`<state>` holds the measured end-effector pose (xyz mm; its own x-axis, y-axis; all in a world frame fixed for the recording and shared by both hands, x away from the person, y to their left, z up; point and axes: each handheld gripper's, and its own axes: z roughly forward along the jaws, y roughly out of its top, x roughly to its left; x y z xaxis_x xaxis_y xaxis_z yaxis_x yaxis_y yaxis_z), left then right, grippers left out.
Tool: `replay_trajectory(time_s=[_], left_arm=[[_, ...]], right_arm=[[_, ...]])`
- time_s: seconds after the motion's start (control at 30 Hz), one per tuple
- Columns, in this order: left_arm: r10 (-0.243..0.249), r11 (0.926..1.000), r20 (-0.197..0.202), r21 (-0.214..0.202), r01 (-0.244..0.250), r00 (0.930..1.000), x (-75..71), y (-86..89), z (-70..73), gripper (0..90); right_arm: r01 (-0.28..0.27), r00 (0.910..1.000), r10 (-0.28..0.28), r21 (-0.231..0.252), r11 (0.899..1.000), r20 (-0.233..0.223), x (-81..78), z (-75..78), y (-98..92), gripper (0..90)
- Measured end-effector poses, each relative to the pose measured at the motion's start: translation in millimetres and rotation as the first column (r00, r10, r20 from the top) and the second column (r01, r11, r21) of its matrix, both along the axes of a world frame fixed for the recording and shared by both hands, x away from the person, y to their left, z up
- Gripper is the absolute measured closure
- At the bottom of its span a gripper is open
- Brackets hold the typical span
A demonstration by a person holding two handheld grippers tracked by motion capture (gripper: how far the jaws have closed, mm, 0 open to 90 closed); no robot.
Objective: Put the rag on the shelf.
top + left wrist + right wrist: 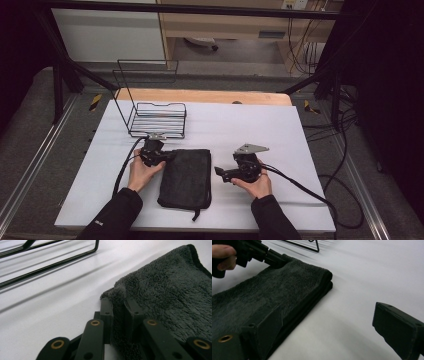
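A folded dark grey towel (186, 177) lies on the white table (250, 125) between my two hands. My left gripper (170, 156) sits at the towel's far left corner and is shut on it. In the left gripper view a pinch of fluffy towel (170, 290) stands between the closed jaws of my left gripper (119, 305). My right gripper (218, 172) is open just right of the towel, low over the table. In the right gripper view my right gripper (328, 310) has one jaw by the edge of the towel (274, 287) and the other over bare table. The left gripper (274, 258) shows there at the far corner.
A black wire rack (157, 117) stands on the table just behind the towel and the left hand; its wires (50, 265) run close by in the left gripper view. Cables trail from both grippers. A wooden strip (200, 96) borders the table's far edge.
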<state>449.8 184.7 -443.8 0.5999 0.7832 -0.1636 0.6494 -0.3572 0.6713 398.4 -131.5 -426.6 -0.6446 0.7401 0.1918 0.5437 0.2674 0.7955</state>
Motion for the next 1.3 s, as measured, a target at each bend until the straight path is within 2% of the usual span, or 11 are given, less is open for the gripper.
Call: replay_trajectory(time_s=[0.1,0.2,0.43,0.57,0.63,0.7,0.73,0.77,0.9,1.03,1.3], left_arm=[[-0.004,1.0,0.003,-0.002,0.004,1.0,0.0,0.7,-0.5,78.1],[-0.005,1.0,0.014,0.002,0.005,0.9999,-1.1,0.3,-0.9,78.1],[-0.013,0.9998,0.028,0.013,0.012,0.9995,-2.0,-0.4,-1.1,78.1],[-0.016,0.9998,0.03,0.014,0.015,0.9994,-1.9,-0.3,-1.1,78.1],[-0.016,0.9998,0.029,0.012,0.016,0.9994,-1.7,-0.1,-1.2,78.1],[-0.018,0.9998,0.029,0.011,0.017,0.9994,-1.6,0.2,-1.3,78.1],[-0.018,0.9998,0.029,0.011,0.018,0.9994,-1.6,0.2,-1.3,78.1],[-0.019,0.9998,0.029,0.011,0.018,0.9994,-1.6,0.2,-1.3,78.1],[-0.022,0.9997,0.031,0.015,0.022,0.9993,-1.7,0.3,-1.2,78.1],[-0.024,0.9996,0.034,0.015,0.023,0.9992,-1.8,0.3,-1.3,78.0],[-0.026,0.9996,0.034,0.01,0.026,0.9991,-1.6,0.8,-1.6,78.1]], right_arm=[[0.0,0.9999,0.0,-0.003,1.0,-0.015,6.9,-1.3,10.1,11.8],[-0.002,0.9997,0.001,-0.045,0.999,-0.025,20.3,-5.4,29.4,14.6],[0.02,0.9992,-0.023,-0.09,0.996,-0.033,37.9,-13.0,47.6,20.0],[0.045,0.9982,-0.048,-0.083,0.996,-0.036,47.0,-18.7,51.2,30.9],[0.05,0.9965,-0.056,-0.086,0.995,-0.062,52.4,-23.4,51.4,37.7],[0.053,0.9956,-0.06,-0.085,0.995,-0.073,53.3,-24.5,51.5,39.6],[0.048,0.9957,-0.053,-0.074,0.996,-0.075,54.0,-26.2,52.3,43.8],[0.048,0.9957,-0.053,-0.074,0.996,-0.075,54.0,-26.2,52.3,43.8],[0.034,0.9972,-0.038,-0.067,0.997,-0.064,50.8,-27.4,53.9,54.3],[0.04,0.9963,-0.044,-0.061,0.997,-0.074,49.3,-27.7,54.9,57.3],[0.072,0.9845,-0.079,-0.049,0.996,-0.157,51.6,-23.9,52.6,58.0]])
